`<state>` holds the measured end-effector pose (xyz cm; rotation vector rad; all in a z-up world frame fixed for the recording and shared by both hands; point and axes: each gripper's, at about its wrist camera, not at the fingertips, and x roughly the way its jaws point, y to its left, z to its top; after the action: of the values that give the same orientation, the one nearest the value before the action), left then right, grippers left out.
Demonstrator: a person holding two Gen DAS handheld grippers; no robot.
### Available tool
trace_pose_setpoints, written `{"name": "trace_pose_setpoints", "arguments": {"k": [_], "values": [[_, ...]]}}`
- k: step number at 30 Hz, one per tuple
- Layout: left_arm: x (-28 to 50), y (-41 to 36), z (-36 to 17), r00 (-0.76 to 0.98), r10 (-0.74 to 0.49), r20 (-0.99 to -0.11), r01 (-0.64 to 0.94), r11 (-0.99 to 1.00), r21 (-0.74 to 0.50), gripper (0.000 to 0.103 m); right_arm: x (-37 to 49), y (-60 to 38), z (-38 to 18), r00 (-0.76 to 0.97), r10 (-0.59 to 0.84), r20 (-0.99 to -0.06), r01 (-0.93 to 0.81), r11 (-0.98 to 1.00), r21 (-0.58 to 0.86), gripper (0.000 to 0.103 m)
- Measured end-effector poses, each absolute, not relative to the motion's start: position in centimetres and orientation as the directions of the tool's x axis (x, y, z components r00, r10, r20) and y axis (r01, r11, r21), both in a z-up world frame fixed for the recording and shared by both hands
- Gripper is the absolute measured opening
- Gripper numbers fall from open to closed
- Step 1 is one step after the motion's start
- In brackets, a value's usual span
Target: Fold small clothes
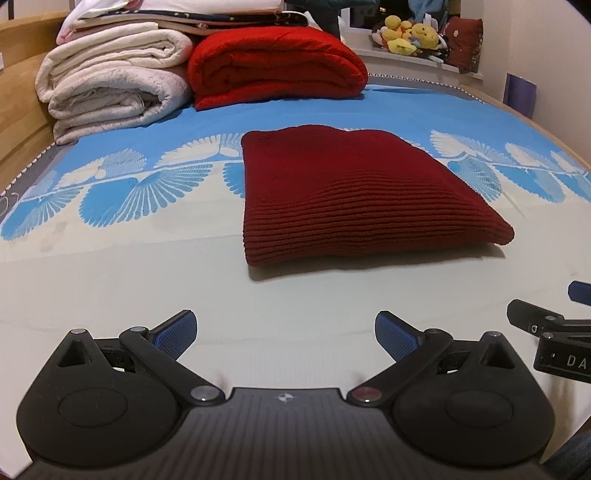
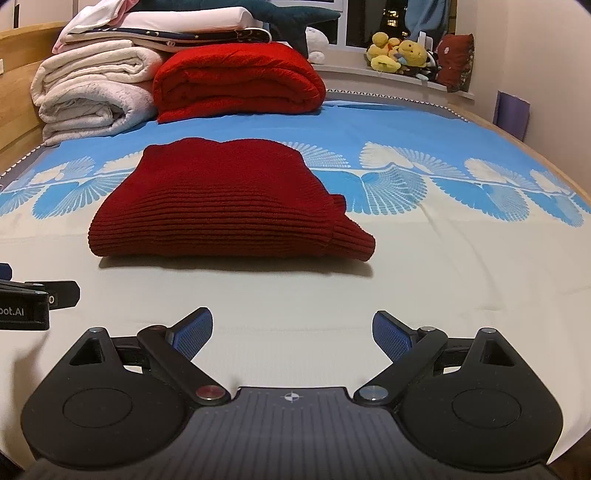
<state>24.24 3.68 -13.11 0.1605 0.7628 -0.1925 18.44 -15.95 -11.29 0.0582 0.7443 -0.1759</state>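
A dark red ribbed knit garment (image 1: 354,192) lies folded into a compact rectangle on the bed sheet (image 1: 147,288). It also shows in the right wrist view (image 2: 225,210), with a cuff sticking out at its right corner. My left gripper (image 1: 285,334) is open and empty, hovering over the sheet in front of the garment. My right gripper (image 2: 292,334) is open and empty, also short of the garment. Each gripper shows at the edge of the other's view, the right one (image 1: 554,332) and the left one (image 2: 33,299).
Folded white blankets (image 1: 110,88) and a bright red blanket (image 1: 273,66) are stacked at the bed's far end. Plush toys (image 1: 410,35) sit on the windowsill. A wooden bed frame (image 1: 18,92) runs along the left.
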Motion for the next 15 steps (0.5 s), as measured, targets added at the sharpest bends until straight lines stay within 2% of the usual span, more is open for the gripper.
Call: {"name": "trace_pose_setpoints", "arguments": {"k": [15], "values": [[24.19, 3.43, -13.25, 0.707, -0.11, -0.699, 0.231, 0.969, 0.082, 0.103, 18.43, -16.04, -11.53, 0.714, -0.128, -0.688, 0.168, 0.986, -0.009, 0.095]]}}
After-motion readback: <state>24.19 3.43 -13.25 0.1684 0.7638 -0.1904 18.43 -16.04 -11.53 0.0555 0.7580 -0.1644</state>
